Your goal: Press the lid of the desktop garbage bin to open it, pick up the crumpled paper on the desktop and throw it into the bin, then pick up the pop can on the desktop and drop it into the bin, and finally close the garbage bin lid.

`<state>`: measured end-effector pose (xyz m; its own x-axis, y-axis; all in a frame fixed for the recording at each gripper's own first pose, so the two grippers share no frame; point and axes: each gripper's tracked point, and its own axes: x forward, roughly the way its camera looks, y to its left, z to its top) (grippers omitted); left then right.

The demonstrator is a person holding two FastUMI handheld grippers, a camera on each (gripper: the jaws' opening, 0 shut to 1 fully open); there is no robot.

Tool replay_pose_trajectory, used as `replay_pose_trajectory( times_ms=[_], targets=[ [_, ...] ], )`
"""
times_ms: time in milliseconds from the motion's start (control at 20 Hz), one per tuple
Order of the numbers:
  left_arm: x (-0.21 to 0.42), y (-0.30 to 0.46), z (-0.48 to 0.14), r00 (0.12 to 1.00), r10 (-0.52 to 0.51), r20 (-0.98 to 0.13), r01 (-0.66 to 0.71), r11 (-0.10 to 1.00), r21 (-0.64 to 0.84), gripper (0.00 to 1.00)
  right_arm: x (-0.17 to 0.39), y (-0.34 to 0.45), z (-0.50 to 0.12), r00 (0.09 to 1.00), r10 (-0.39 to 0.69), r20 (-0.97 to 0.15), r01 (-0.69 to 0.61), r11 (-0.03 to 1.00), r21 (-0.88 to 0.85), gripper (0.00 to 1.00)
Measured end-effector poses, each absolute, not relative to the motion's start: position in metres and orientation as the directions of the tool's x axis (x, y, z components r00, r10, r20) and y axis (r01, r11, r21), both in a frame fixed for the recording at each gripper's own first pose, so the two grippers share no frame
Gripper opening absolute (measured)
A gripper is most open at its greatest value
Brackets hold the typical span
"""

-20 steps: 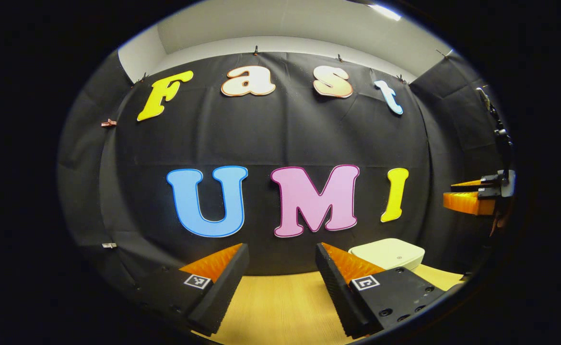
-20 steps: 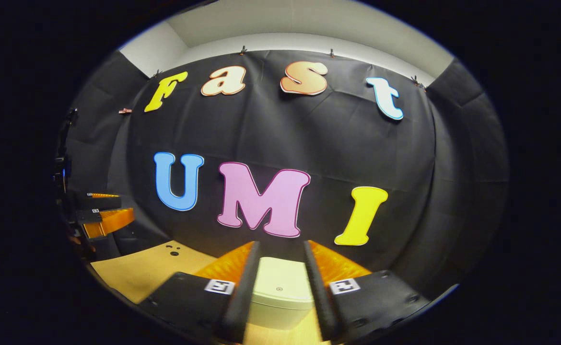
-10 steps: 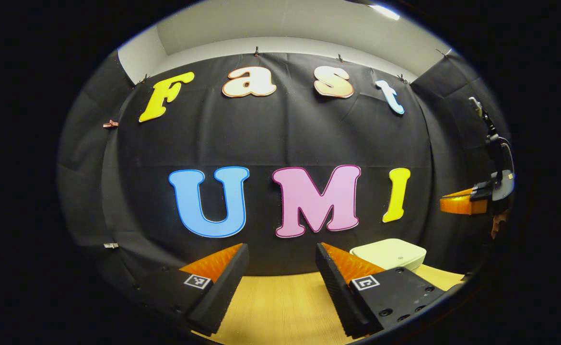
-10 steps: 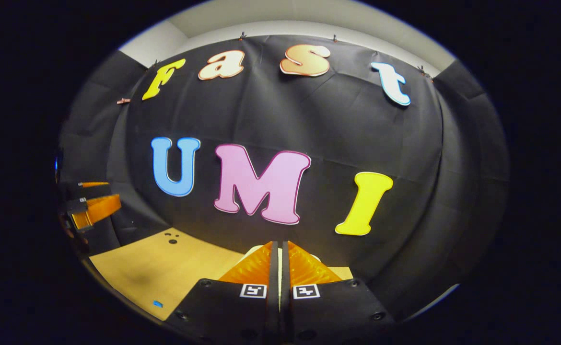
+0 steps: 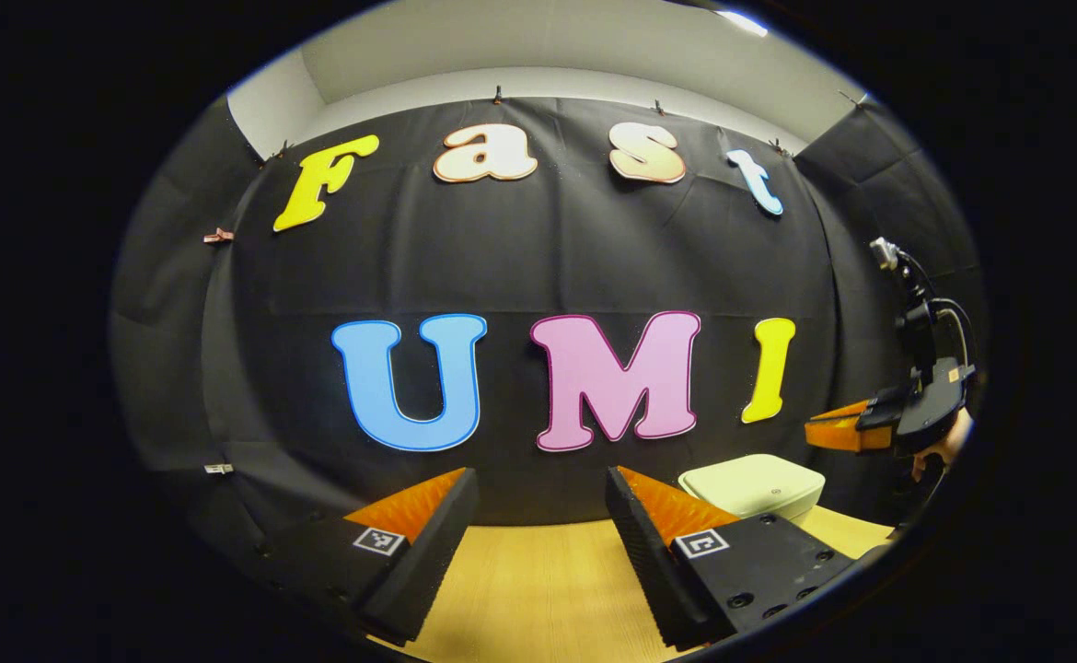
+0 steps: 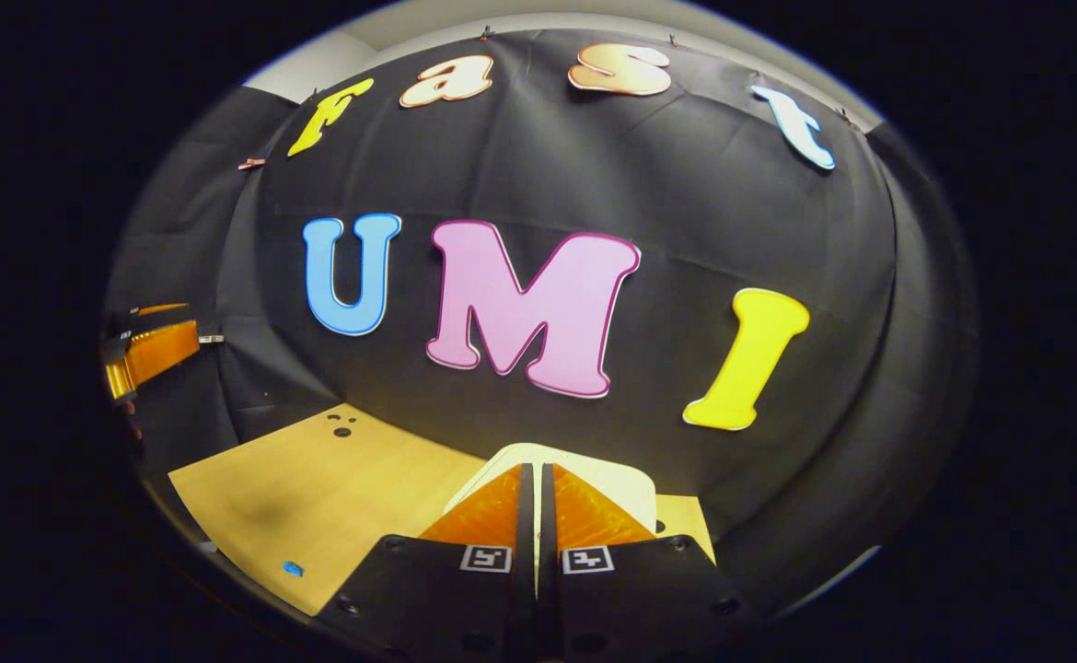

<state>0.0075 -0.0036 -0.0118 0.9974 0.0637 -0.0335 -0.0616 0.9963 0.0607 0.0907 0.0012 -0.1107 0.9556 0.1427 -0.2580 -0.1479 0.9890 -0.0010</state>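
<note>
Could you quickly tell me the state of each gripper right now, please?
Left gripper: open, holding nothing.
Right gripper: closed, empty, above the bin.

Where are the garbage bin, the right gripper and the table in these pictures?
garbage bin (image 5: 752, 482): left gripper view, on its closed lid.
right gripper (image 6: 536, 483): right gripper view, between its shut fingertips.
table (image 6: 318, 488): right gripper view, on bare wooden top.
</note>
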Motion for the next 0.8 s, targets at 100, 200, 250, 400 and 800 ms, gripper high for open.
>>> replay_pose_trajectory(
  times_ms=[100,200,250,400,800],
  targets=[
    [0.008,0.001,-0.015,0.996,0.076,-0.04,-0.073,0.996,0.057,0.91,0.098,0.004,-0.129,0.946,0.153,-0.287,-0.154,0.988,0.02,0.05],
    [0.01,0.005,-0.018,0.995,0.086,-0.046,-0.083,0.995,0.055,0.91,0.103,0.007,-0.147,0.938,0.158,-0.308,-0.155,0.987,0.033,0.05],
    [0.011,0.007,-0.021,0.995,0.091,-0.049,-0.088,0.995,0.056,0.91,0.106,0.006,-0.155,0.935,0.157,-0.318,-0.154,0.987,0.035,0.05],
    [0.014,0.013,-0.023,0.993,0.102,-0.054,-0.098,0.993,0.067,0.91,0.114,0.004,-0.174,0.932,0.152,-0.328,-0.145,0.988,0.044,0.07],
    [0.018,0.011,-0.021,0.994,0.104,-0.042,-0.1,0.991,0.085,0.91,0.12,-0.001,-0.215,0.916,0.139,-0.377,-0.115,0.99,0.086,0.07]
  ],
)
